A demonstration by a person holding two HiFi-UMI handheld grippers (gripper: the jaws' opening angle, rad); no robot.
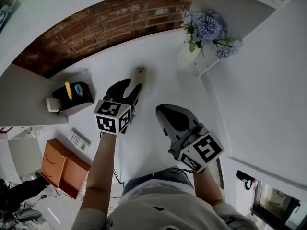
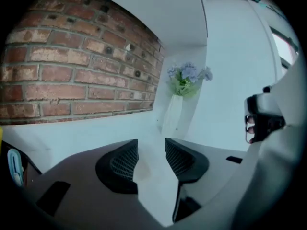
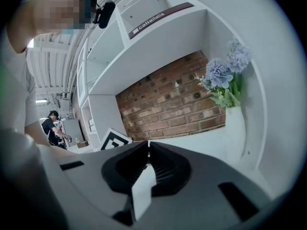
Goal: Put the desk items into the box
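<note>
A small cream-coloured item (image 1: 140, 74) lies on the white desk (image 1: 163, 66), just ahead of my left gripper (image 1: 130, 91). That gripper is open; between its ribbed pads (image 2: 125, 161) I see white desk and a faint cream shape (image 2: 140, 170) that the pads do not press. My right gripper (image 1: 168, 115) hovers beside it nearer the desk's front edge, and in the right gripper view (image 3: 147, 150) it is shut with nothing in it. An open box (image 1: 73, 108) at the desk's left end holds dark items and a yellow one (image 1: 68, 90).
A white vase of pale blue flowers (image 1: 204, 32) stands in the far right corner against a white partition (image 1: 259, 90). A brick wall (image 1: 105, 18) backs the desk. Orange cartons (image 1: 62, 166) sit on the floor at the left. A person (image 3: 50, 123) works far off.
</note>
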